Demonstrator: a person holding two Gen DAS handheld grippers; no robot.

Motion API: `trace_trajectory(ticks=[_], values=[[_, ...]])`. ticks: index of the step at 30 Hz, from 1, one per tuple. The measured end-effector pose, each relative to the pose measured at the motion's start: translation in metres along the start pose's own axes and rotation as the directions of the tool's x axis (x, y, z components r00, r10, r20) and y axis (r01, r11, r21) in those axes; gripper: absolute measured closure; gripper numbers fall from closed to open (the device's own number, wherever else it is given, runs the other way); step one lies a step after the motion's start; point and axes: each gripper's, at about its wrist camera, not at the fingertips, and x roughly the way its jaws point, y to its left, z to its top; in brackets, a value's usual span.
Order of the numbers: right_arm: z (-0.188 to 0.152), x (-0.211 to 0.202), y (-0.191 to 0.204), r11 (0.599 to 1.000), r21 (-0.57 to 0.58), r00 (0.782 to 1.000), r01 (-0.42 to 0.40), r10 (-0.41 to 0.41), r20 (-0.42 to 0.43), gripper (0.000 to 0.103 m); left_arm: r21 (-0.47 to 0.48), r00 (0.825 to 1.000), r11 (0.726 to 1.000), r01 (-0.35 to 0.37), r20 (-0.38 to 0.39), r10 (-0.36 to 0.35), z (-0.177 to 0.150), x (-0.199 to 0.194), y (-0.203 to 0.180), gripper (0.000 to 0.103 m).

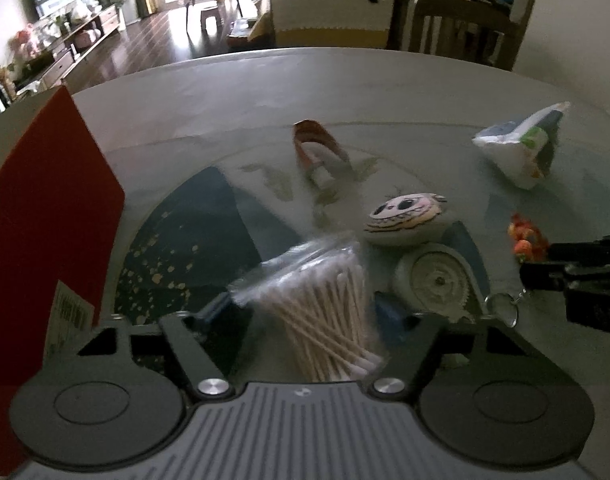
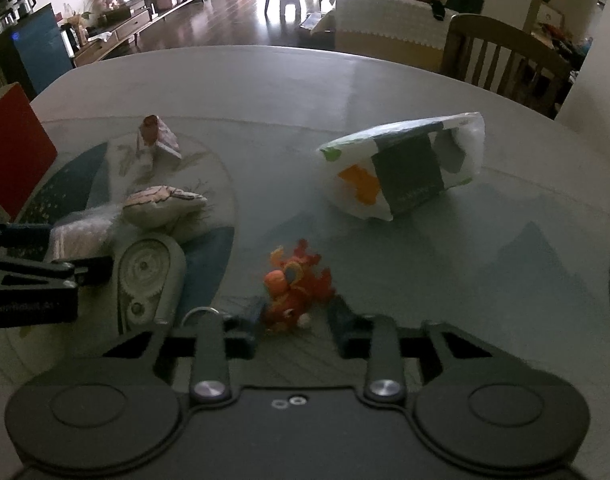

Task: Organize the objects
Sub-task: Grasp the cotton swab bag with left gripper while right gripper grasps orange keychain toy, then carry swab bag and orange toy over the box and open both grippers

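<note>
Currently the cotton swab bag (image 1: 325, 304) sits between the spread fingers of the left gripper (image 1: 305, 320), on the worktop (image 1: 345, 88); contact cannot be confirmed. Beyond the bag lies a face-printed cushion (image 1: 407, 218); right of it, a tape dispenser (image 1: 435, 282). The right gripper (image 2: 295, 316) is wide, straddling an orange toy (image 2: 295, 288).
</note>
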Motion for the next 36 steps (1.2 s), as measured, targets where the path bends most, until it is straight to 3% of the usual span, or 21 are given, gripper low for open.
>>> trace_trajectory(ticks=[4,6,17,27,36], values=[[-0.004,-0.005,-0.003,1.0,0.024,1.0,-0.01,0.01,0.003,0.08,-0.006,1.0,1.0,0.018,-0.008,-0.018,-0.002,-0.006,0.001,0.054],[-0.008,-0.012,-0.005,0.999,0.038,1.0,-0.015,0.014,0.015,0.08,-0.024,1.0,0.999,0.023,-0.006,-0.023,-0.005,-0.01,0.003,0.055],[-0.034,-0.06,-0.009,0.993,0.078,0.995,-0.083,0.079,0.063,0.08,-0.092,0.996,0.992,0.087,-0.012,-0.088,-0.033,-0.042,0.015,0.056],[-0.061,-0.102,0.007,0.99,0.081,0.992,-0.117,0.113,0.062,0.08,-0.074,0.987,0.985,0.158,-0.007,-0.159,-0.054,-0.081,0.02,0.056],[-0.066,-0.141,0.032,0.981,0.111,0.985,-0.16,0.15,0.087,0.08,-0.053,0.978,0.977,0.207,-0.007,-0.208,-0.062,-0.109,0.03,0.056]])
